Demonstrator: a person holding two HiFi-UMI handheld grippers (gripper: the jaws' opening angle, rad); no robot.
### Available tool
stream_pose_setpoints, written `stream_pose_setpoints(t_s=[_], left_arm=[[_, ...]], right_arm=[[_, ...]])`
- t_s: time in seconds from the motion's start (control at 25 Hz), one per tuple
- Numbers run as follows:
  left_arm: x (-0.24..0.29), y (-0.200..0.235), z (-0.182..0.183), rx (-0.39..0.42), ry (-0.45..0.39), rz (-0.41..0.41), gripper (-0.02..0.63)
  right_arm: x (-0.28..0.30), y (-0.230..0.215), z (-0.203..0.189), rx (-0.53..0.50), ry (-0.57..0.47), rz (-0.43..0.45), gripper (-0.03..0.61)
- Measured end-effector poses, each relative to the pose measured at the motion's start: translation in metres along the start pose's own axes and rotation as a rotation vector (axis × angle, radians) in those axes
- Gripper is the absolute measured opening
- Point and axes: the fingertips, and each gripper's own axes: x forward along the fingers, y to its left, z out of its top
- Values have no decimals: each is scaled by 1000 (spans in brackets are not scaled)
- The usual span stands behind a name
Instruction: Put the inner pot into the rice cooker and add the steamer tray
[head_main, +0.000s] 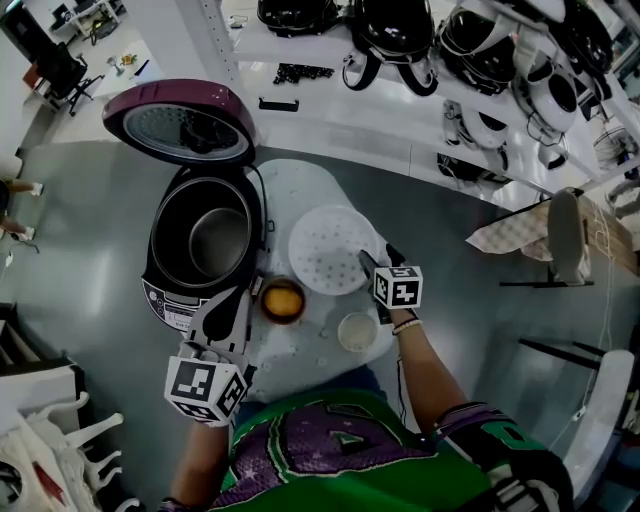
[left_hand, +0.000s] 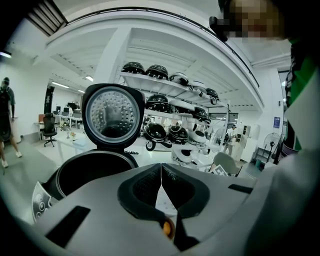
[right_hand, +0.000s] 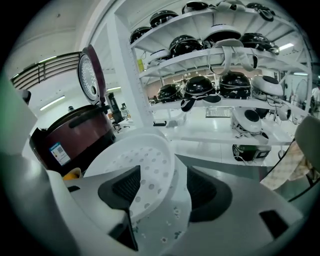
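On the white worktop (head_main: 290, 180) the rice cooker (head_main: 165, 285) stands with its lid (head_main: 180, 125) swung up and back, and the inner pot (head_main: 215, 240) already sits down inside the body. Just to the right of the cooker the white, perforated steamer tray (head_main: 325, 250) lies flat on the worktop. The right gripper (head_main: 380, 258) is at the tray's near right edge; its jaws stand apart with the tray's rim passing between them, one pad close against the rim's inner side and a clear gap left at the other. The left gripper (head_main: 238, 300) hovers by the cooker's front, its jaws together with nothing between them. A small bowl (head_main: 282, 300) with something orange in it and a small white cup (head_main: 357, 332) sit in front of the tray.
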Motion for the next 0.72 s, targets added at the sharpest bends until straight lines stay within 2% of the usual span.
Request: stream_pose_setpoints(t_s=[0.72], left_arm=[[-17,6,-4,-3,6,36,23]], right_arm=[[21,-13,-15,42,36,-61,179]])
